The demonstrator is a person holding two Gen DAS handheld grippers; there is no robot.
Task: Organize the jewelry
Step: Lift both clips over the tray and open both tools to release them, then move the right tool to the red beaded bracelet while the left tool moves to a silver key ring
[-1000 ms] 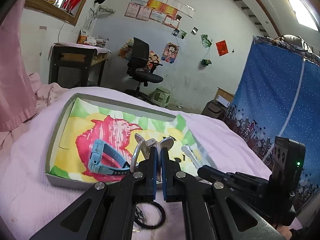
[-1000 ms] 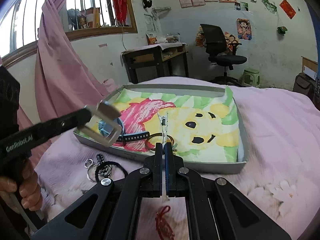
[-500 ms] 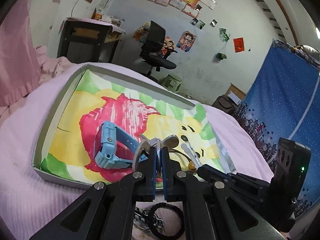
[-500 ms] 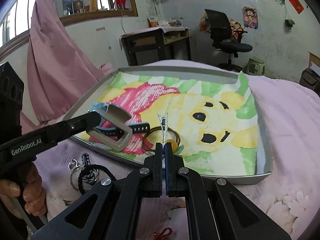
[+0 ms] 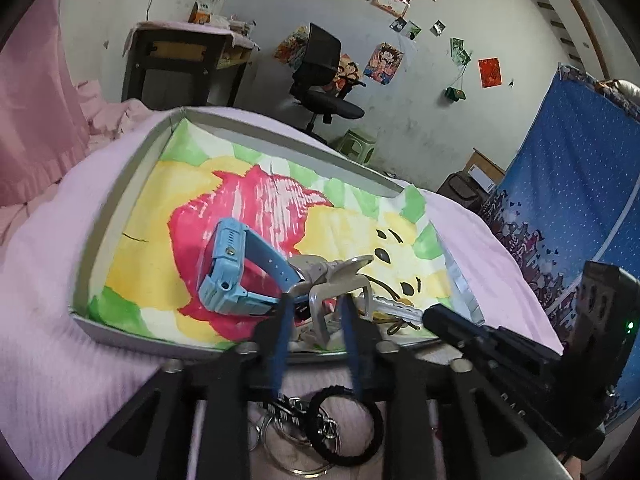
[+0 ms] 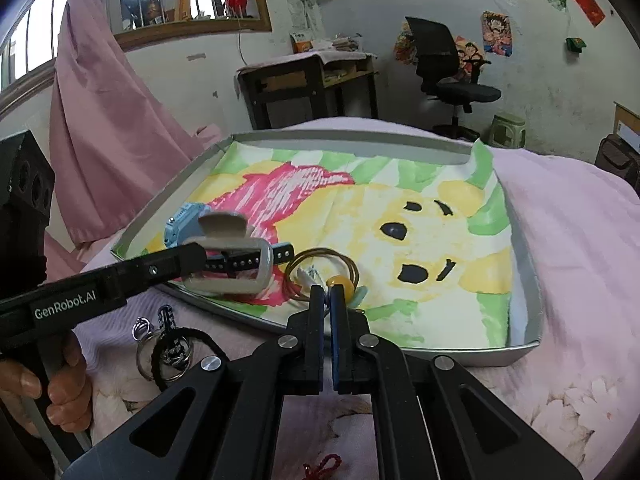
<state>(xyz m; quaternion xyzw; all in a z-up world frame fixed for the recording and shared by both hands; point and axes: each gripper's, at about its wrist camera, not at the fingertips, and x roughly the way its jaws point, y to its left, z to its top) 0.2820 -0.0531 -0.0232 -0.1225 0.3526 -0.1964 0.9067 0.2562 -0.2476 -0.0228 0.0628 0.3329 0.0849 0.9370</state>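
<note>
While left claw (image 5: 316, 312) gapes beside 1 hair clip (image 5: 332, 280), right claw (image 6: 329, 300) nearly clenched; tray (image 6: 532, 300) holds 1 watch (image 5: 228, 268).

Both grippers are showing black bodies with blue-lined fingers (image 5: 280, 336) and silver screws (image 6: 288, 341). The left gripper (image 6: 200, 254) is displaying white "GenRobot.AI" lettering (image 6: 65, 309); a bare-skinned hand (image 6: 52, 384) is showing at its handle.
</note>
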